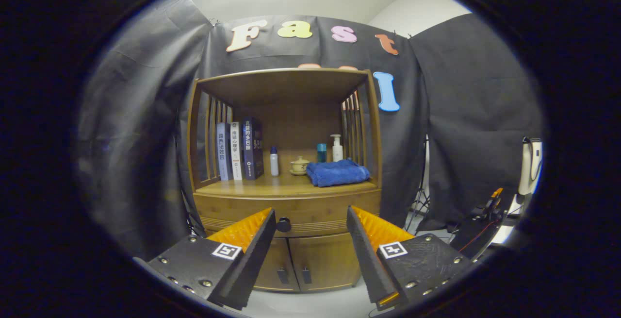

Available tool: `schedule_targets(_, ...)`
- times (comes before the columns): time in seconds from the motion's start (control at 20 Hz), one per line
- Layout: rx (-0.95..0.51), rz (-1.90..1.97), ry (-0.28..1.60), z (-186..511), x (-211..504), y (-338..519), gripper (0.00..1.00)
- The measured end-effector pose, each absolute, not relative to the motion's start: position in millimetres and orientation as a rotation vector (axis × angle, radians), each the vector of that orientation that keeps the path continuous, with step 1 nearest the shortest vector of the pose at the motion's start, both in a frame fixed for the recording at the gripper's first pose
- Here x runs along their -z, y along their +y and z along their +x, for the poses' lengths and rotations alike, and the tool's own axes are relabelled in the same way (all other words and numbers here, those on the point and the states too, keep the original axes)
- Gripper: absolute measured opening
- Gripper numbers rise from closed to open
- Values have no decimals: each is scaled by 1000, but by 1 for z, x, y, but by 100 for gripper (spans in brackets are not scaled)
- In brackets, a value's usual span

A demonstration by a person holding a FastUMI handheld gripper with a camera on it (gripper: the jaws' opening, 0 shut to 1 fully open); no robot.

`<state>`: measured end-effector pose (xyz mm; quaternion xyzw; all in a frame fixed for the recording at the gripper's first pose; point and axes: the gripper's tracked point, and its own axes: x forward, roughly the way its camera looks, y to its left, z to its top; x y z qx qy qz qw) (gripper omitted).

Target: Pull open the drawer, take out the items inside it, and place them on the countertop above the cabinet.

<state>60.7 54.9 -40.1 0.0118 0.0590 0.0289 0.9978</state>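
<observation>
The gripper point(310, 221) has two wedge-shaped fingers with ribbed inner pads, spread apart. Each textured finger base carries a square black-and-white marker and several silver screws.

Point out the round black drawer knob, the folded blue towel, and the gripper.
Round black drawer knob point(284, 224): gripper view, centre of the knob face.
Folded blue towel point(337, 172): gripper view, middle of its top fold.
Gripper point(310, 218): gripper view, midway between the open fingertips.
</observation>
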Motion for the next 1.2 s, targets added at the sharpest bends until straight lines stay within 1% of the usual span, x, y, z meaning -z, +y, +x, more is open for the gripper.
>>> schedule_targets(0.3,-147,43,246,125,93,108,88)
schedule_targets(0.4,-145,53,302,146,116,117,87)
schedule_targets(0.5,-155,50,368,162,142,125,85)
schedule_targets(0.65,-175,72,406,196,171,135,85)
schedule_targets(0.7,-155,71,424,205,179,132,85)
schedule_targets(0.8,-145,45,474,215,197,127,70)
schedule_targets(0.85,-161,37,487,221,203,133,67)
schedule_targets(0.9,-164,27,491,227,206,136,67)
schedule_targets(1.05,-168,-35,493,232,208,134,44)
schedule_targets(1.1,-169,-52,493,233,208,134,44)
schedule_targets(1.15,-171,-56,501,232,208,135,39)
schedule_targets(1.2,-169,-54,509,232,208,135,37)
